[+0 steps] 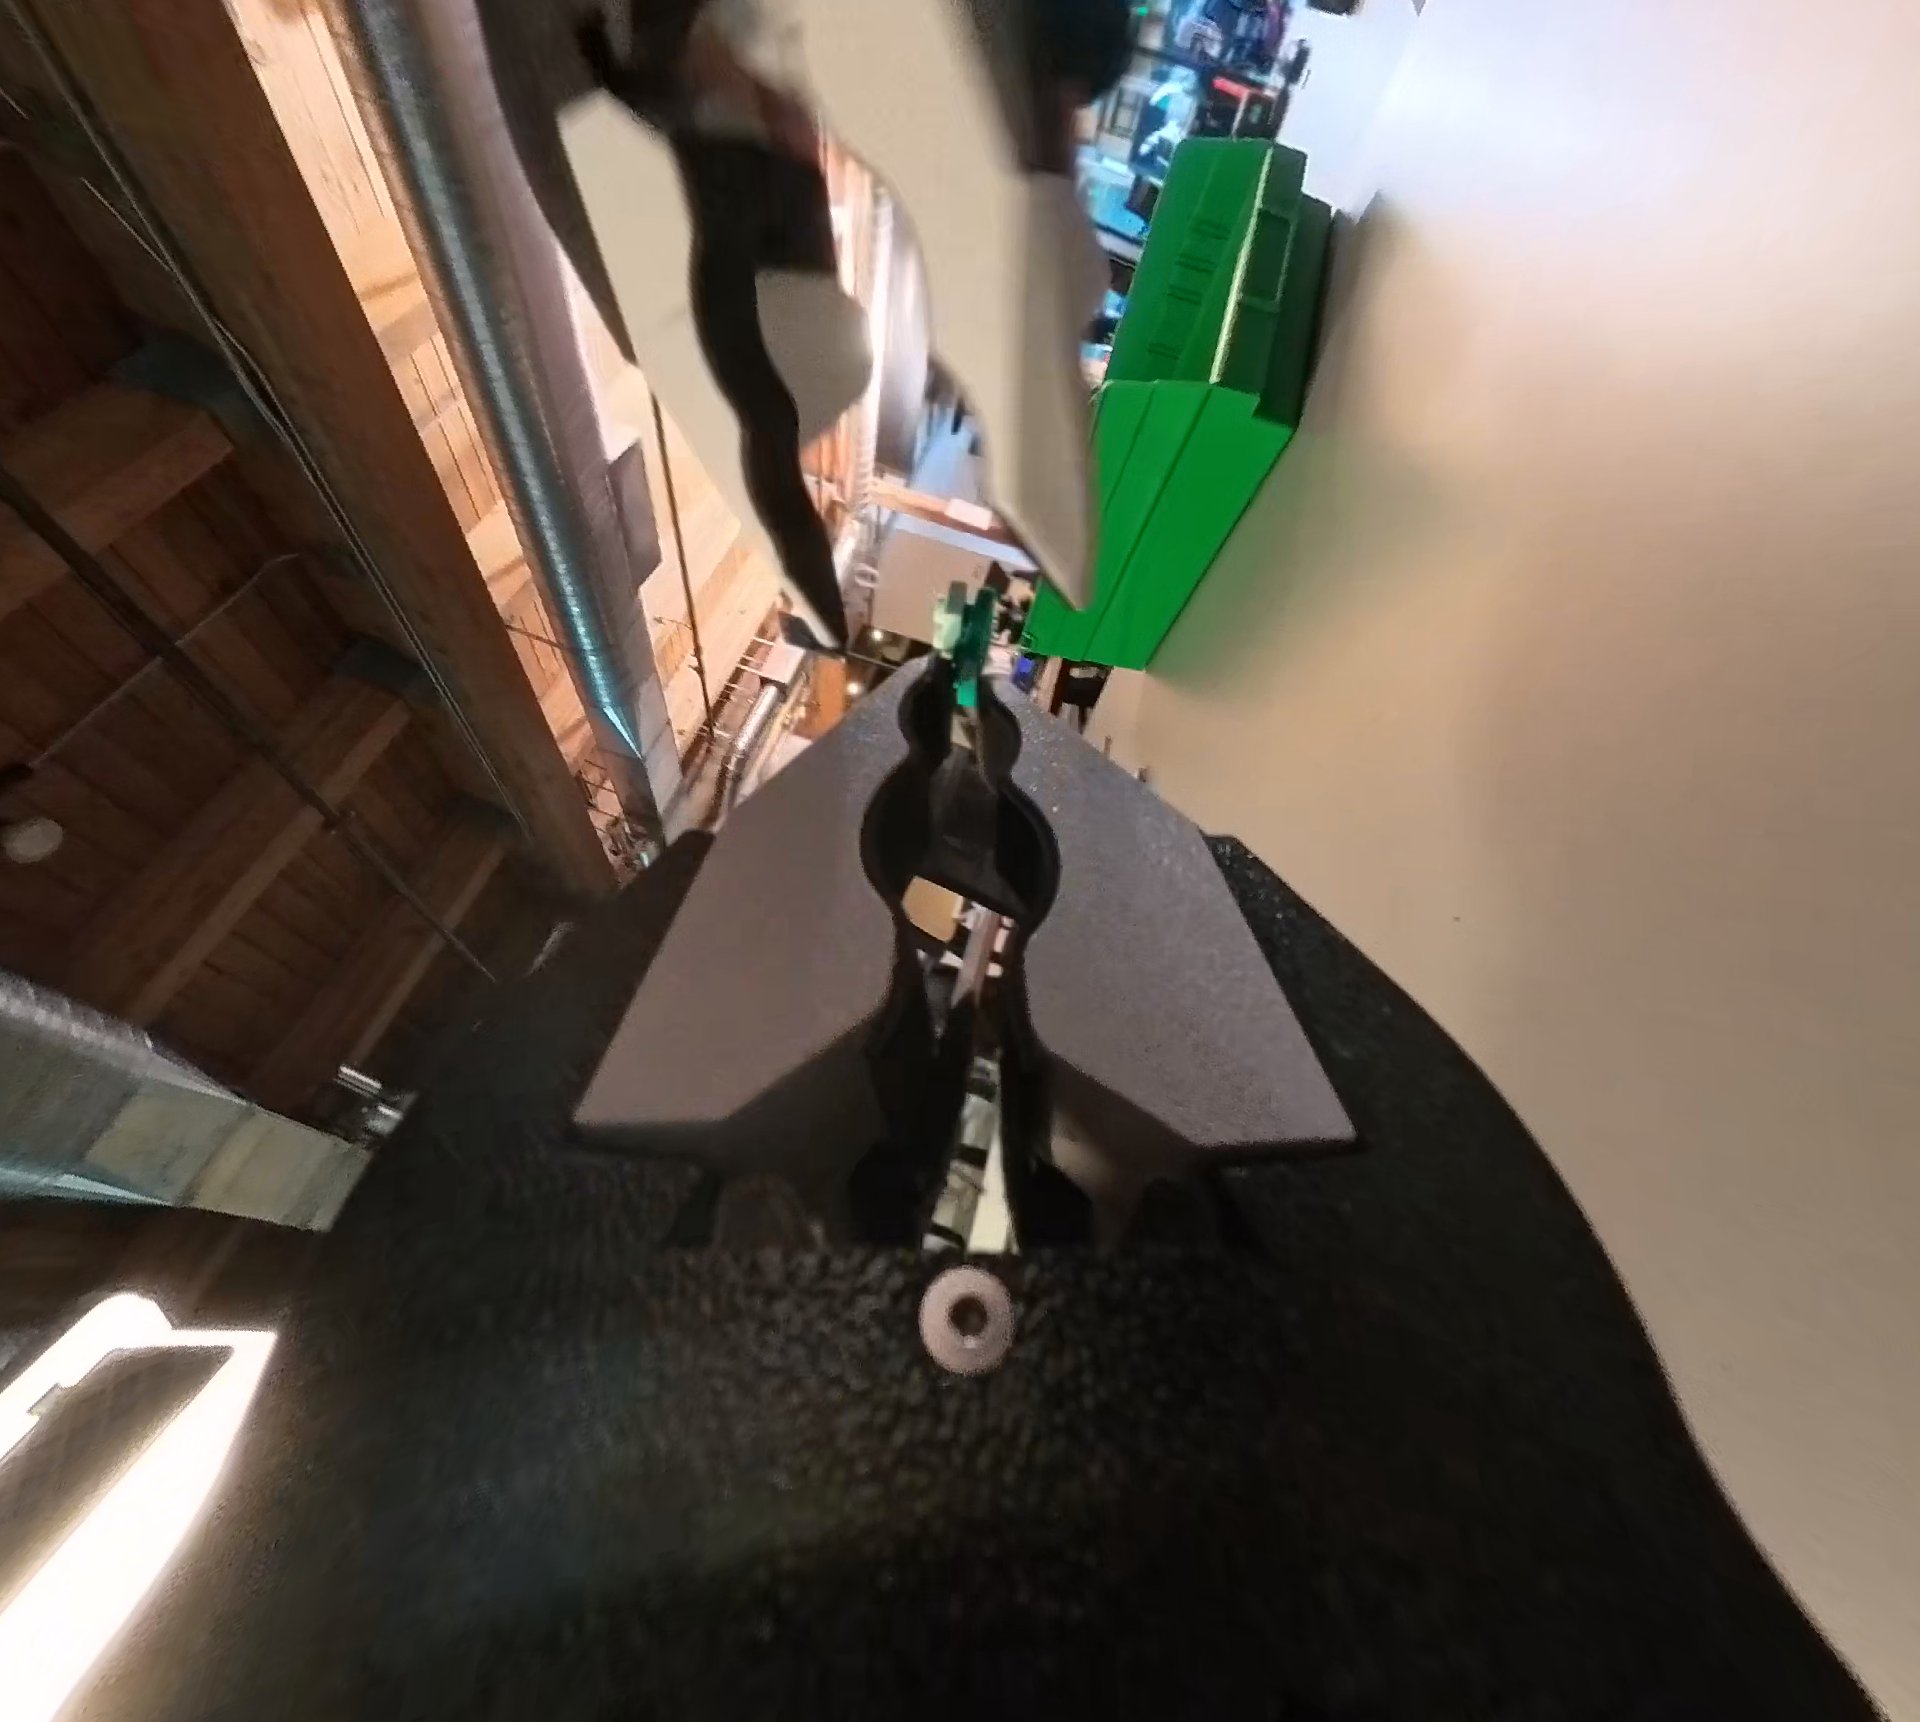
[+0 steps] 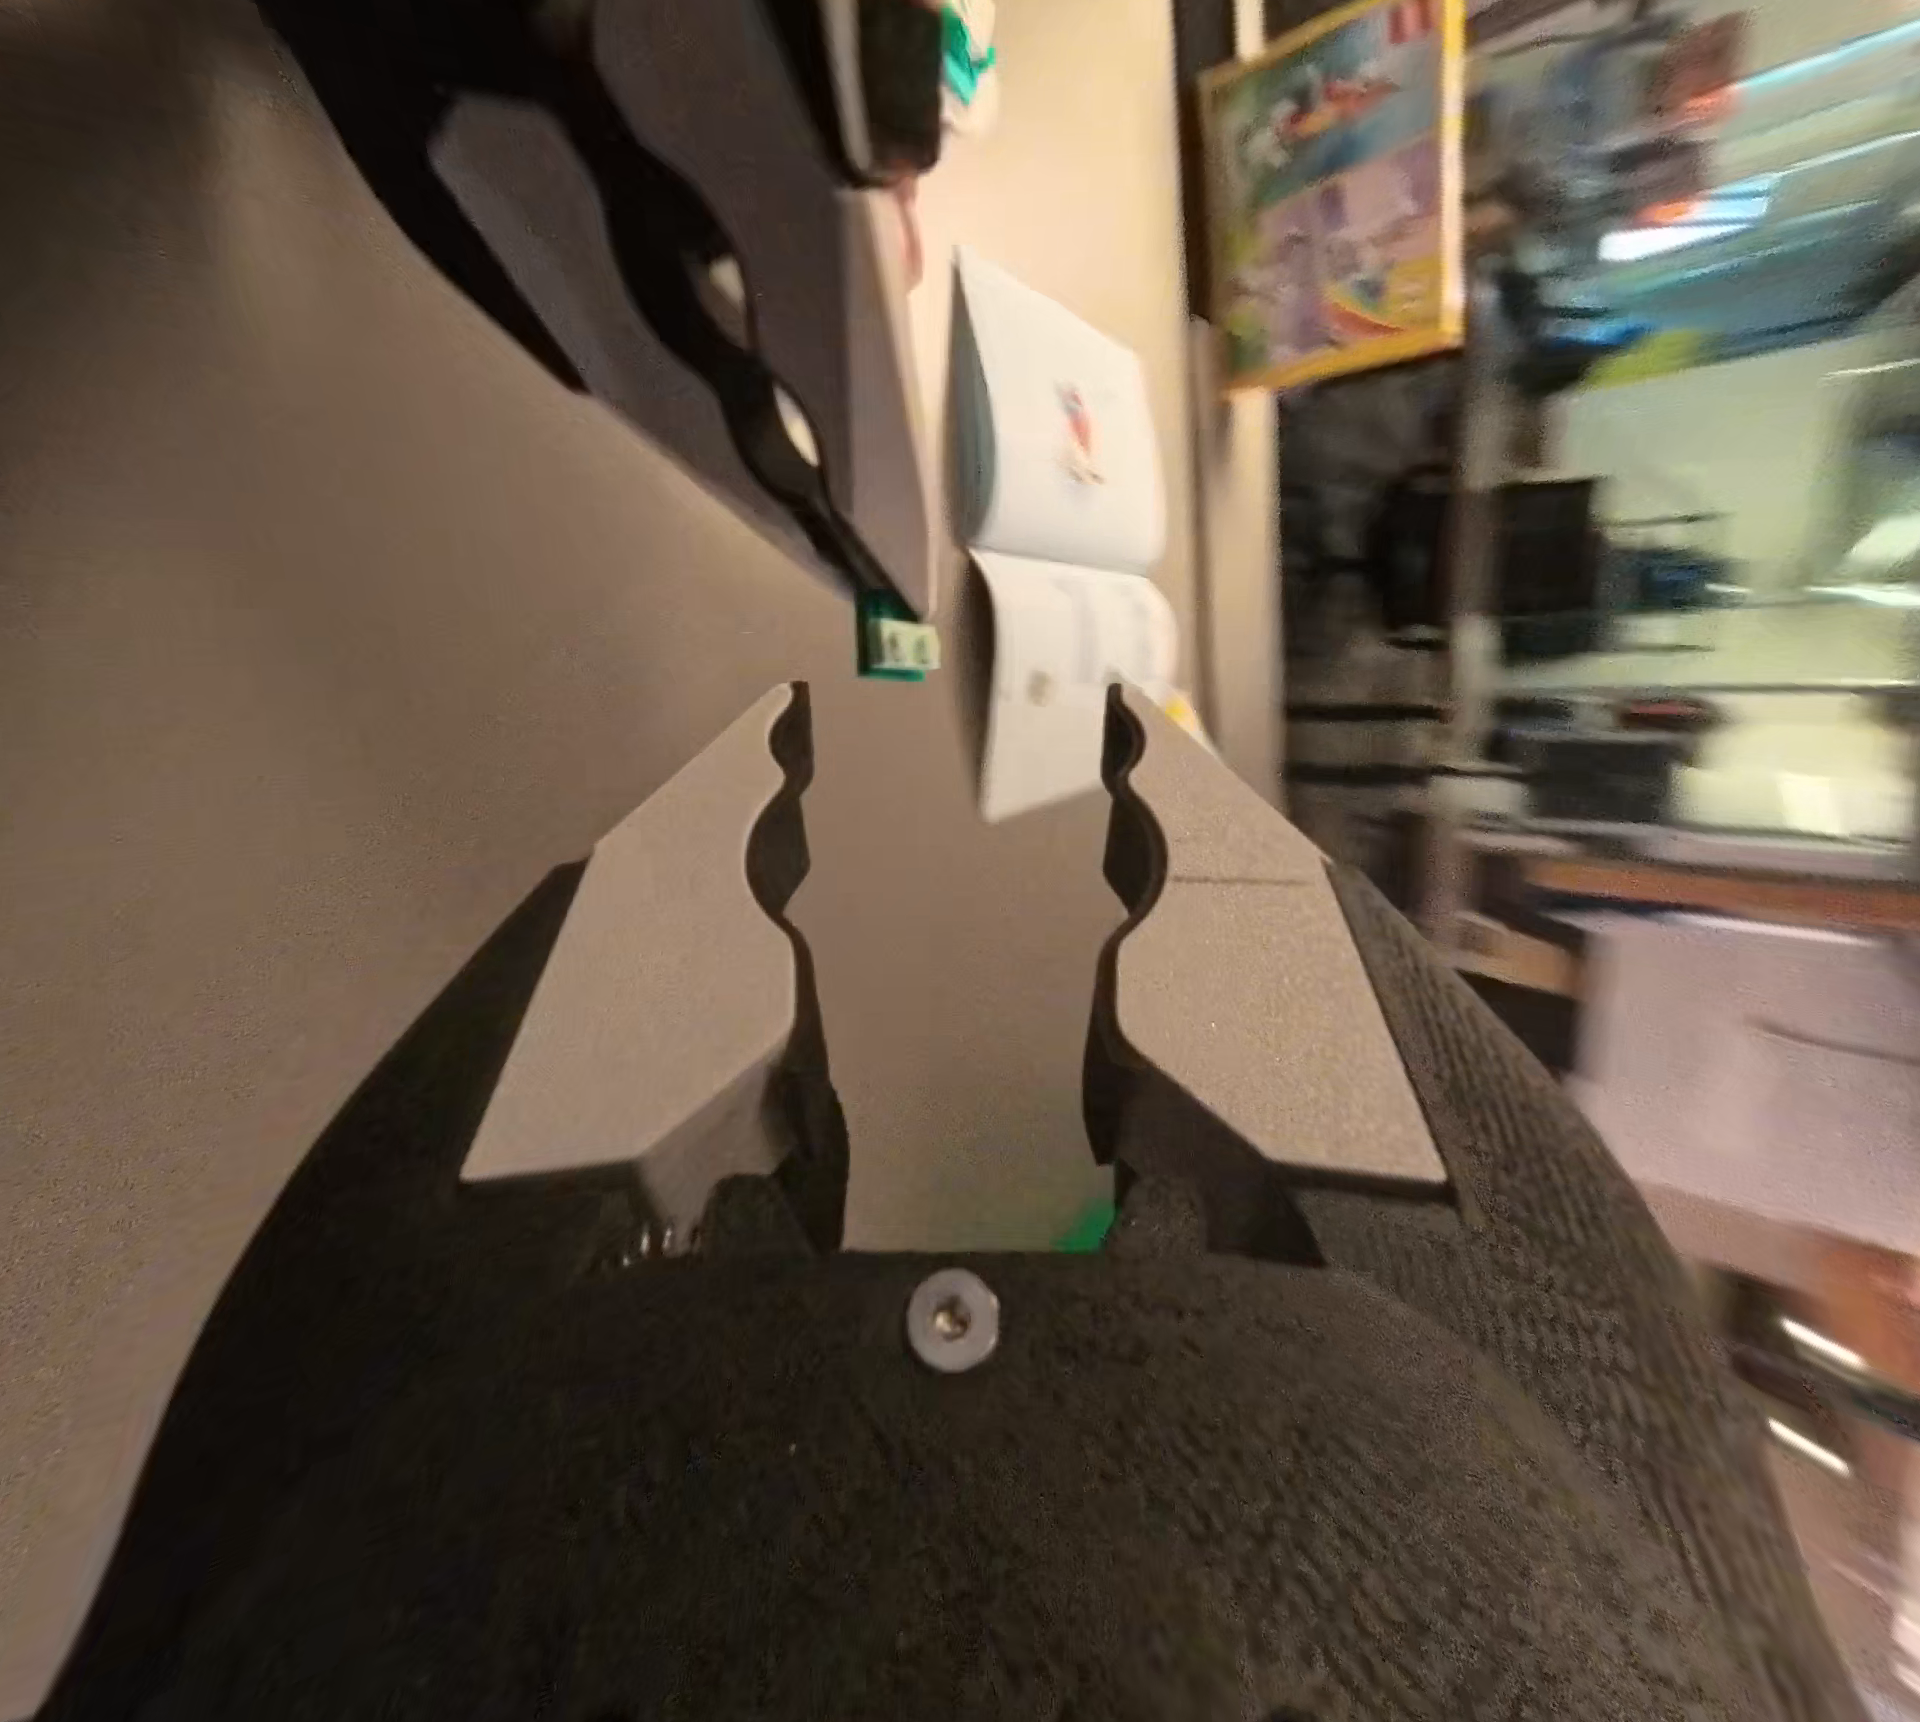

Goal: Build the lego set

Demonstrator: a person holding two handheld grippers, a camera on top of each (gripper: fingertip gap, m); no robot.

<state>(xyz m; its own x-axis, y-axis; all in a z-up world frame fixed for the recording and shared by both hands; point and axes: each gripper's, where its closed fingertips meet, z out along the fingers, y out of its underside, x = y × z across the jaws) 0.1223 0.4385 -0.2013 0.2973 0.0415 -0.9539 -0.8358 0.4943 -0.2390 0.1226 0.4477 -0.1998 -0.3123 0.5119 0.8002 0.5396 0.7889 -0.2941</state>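
Left claw [image 1: 961,670] pinches a small green-and-white lego piece [image 2: 891,644] up off the counter [image 2: 416,581] — right claw [image 2: 956,701] waits wide apart just beside it. One bump — the piece could pop loose.

Right claw [image 2: 954,706] gap clear, left claw [image 2: 883,602] with brick [image 2: 894,642] just ahead, booklet [image 2: 1060,529] beyond

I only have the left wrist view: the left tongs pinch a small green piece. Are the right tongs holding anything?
Observer: No. The right wrist view shows the right tongs open and empty.
Operator: Where is the piece relative to them?
Observer: The green and white piece, held by the left tongs, sits just past the right tips, not touching.
Operator: Anything else ahead?
Observer: An open booklet lies beyond, near a colourful box.
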